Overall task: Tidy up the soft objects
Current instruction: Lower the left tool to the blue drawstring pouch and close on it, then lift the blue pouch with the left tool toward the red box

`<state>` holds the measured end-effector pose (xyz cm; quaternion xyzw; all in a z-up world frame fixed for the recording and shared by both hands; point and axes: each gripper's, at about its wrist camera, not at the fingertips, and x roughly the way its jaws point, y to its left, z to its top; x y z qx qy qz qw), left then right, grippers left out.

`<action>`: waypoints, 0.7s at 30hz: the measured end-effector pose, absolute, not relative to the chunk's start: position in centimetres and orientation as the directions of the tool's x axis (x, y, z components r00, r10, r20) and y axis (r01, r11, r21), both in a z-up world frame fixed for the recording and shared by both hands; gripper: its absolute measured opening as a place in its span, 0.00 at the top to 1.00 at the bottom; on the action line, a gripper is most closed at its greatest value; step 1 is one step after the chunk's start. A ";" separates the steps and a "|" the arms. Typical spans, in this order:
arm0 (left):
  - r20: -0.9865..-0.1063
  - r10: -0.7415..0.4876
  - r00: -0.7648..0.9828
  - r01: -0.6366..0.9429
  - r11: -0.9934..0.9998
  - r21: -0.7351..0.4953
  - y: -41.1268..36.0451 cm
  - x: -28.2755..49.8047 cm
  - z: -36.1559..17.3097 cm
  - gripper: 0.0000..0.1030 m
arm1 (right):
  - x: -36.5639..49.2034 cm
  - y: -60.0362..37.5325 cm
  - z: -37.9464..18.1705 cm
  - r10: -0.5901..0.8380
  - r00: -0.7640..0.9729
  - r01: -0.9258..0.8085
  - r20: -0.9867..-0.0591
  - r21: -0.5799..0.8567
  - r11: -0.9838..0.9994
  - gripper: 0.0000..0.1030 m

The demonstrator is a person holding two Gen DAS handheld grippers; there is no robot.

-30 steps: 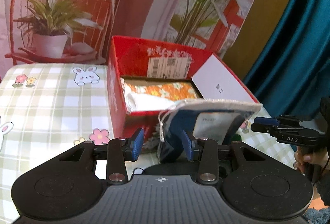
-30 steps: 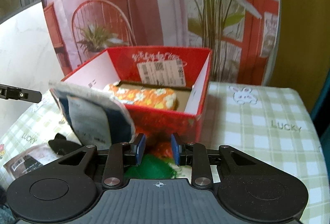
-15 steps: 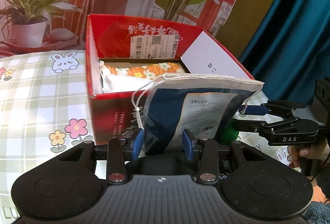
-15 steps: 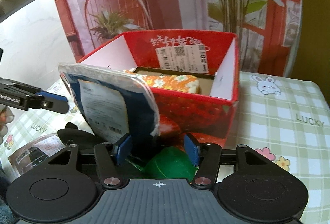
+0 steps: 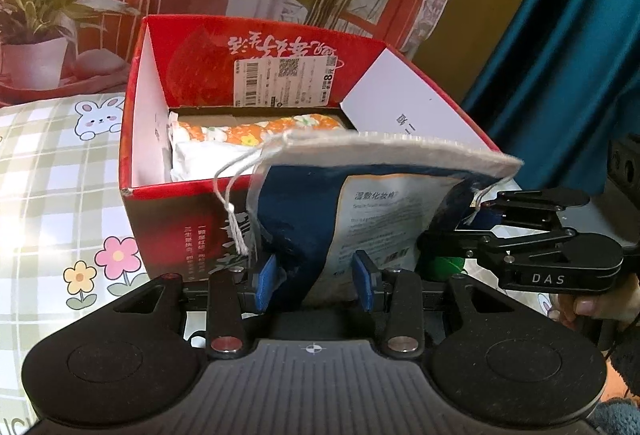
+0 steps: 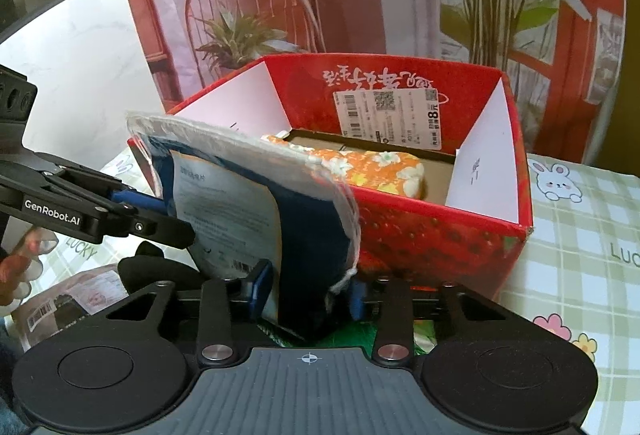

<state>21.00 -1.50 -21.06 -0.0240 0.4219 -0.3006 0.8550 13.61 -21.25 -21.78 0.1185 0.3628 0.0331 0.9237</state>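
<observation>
Where the left wrist view looks down, the left gripper [image 5: 316, 285] clamps the soft blue-and-white drawstring pouch [image 5: 360, 203] low, before the red cardboard box [image 5: 168, 211]; light and floppy, it is best held near its base.

In the right wrist view, the right gripper [image 6: 308, 295] is closing around the pouch's bottom corner; actual pad contact is hidden.

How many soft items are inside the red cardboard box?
1 visible: an orange floral fabric pack lying flat on the floor of the red cardboard box. The blue-and-white pouch partly blocks the interior; others could be hidden.
</observation>
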 end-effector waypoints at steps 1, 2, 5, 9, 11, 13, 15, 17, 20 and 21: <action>-0.705 -0.535 0.466 0.495 0.818 -0.294 -1.5 21.0 -20.9 0.60 | 13.5 -21.3 -21.7 0.151 0.736 0.023 -0.660 0.248 0.968 0.72; -0.699 -0.538 0.471 0.497 0.817 -0.293 -1.5 20.8 -20.7 0.60 | 13.4 -21.3 -21.6 0.155 0.739 0.020 -0.655 0.251 0.968 0.73; -0.678 -0.542 0.496 0.502 0.816 -0.286 -1.2 20.2 -19.7 0.60 | 12.9 -21.3 -20.9 0.160 0.755 0.012 -0.636 0.257 0.966 0.75; -0.640 -0.557 0.530 0.509 0.812 -0.285 -0.9 19.5 -17.8 0.60 | 12.3 -21.4 -19.3 0.164 0.785 -0.002 -0.598 0.263 0.965 0.75; -0.614 -0.567 0.549 0.514 0.808 -0.287 -0.8 19.3 -16.7 0.60 | 12.1 -21.5 -18.2 0.164 0.802 -0.010 -0.575 0.261 0.965 0.75; -0.581 -0.584 0.566 0.526 0.799 -0.291 -0.7 18.9 -15.4 0.60 | 11.8 -21.7 -17.0 0.165 0.819 -0.019 -0.549 0.262 0.965 0.76; -0.552 -0.599 0.580 0.538 0.791 -0.292 -0.8 18.7 -14.3 0.60 | 11.6 -21.9 -15.9 0.169 0.837 -0.030 -0.521 0.264 0.964 0.77; -0.529 -0.614 0.586 0.553 0.780 -0.293 -1.1 18.7 -13.5 0.60 | 11.6 -22.0 -14.8 0.174 0.850 -0.044 -0.498 0.262 0.964 0.78; -0.536 -0.598 0.596 0.542 0.792 -0.281 -1.7 19.3 -13.6 0.60 | 12.1 -21.9 -14.0 0.181 0.850 -0.065 -0.496 0.241 0.968 0.81; -0.542 -0.592 0.597 0.533 0.797 -0.284 -1.7 19.5 -13.9 0.60 | 12.4 -21.8 -14.0 0.175 0.846 -0.063 -0.504 0.233 0.971 0.84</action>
